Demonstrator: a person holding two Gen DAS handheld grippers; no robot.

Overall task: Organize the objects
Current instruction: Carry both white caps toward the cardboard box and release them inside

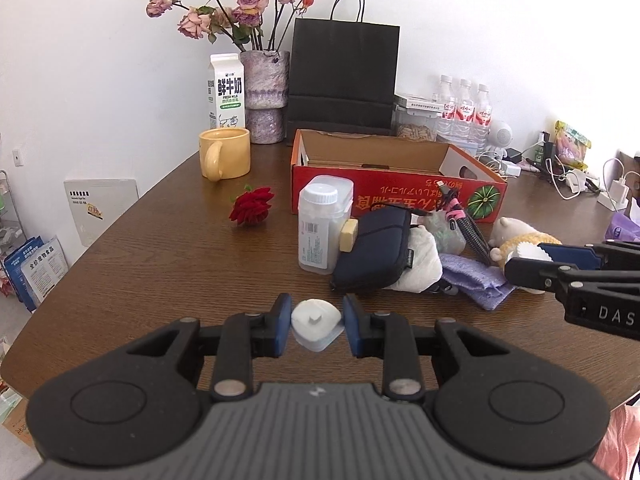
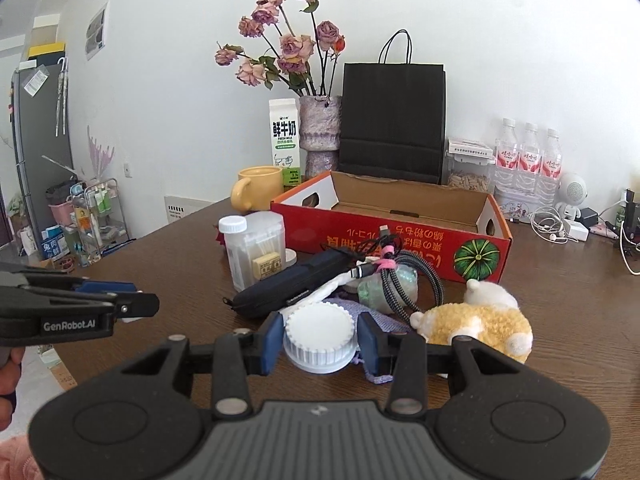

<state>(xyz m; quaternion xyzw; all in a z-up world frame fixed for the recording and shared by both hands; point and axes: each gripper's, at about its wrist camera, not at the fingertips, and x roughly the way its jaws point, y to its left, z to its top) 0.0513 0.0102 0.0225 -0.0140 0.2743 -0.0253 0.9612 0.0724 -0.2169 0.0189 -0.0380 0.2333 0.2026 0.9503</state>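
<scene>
My left gripper [image 1: 317, 326] is shut on a small white plastic piece [image 1: 316, 322], held above the brown table [image 1: 160, 256]. My right gripper [image 2: 319, 340] is shut on a round white ribbed lid [image 2: 319, 338], also off the table. The right gripper enters the left wrist view at the right edge [image 1: 520, 264]; the left one shows at the left of the right wrist view [image 2: 136, 304]. Behind both lies a pile: a clear canister with a white cap [image 1: 323, 226], a dark pouch [image 1: 374, 254], braided cables [image 2: 400, 272], a purple cloth [image 1: 474, 276] and a plush toy [image 2: 480, 320].
An open red cardboard box [image 1: 396, 196] stands behind the pile. A yellow mug [image 1: 225, 153], a milk carton [image 1: 225, 92], a vase of dried roses [image 1: 265, 96] and a black paper bag [image 1: 344, 76] line the back. A red rose head [image 1: 252, 206] lies loose. Water bottles [image 2: 528, 160] and chargers sit right.
</scene>
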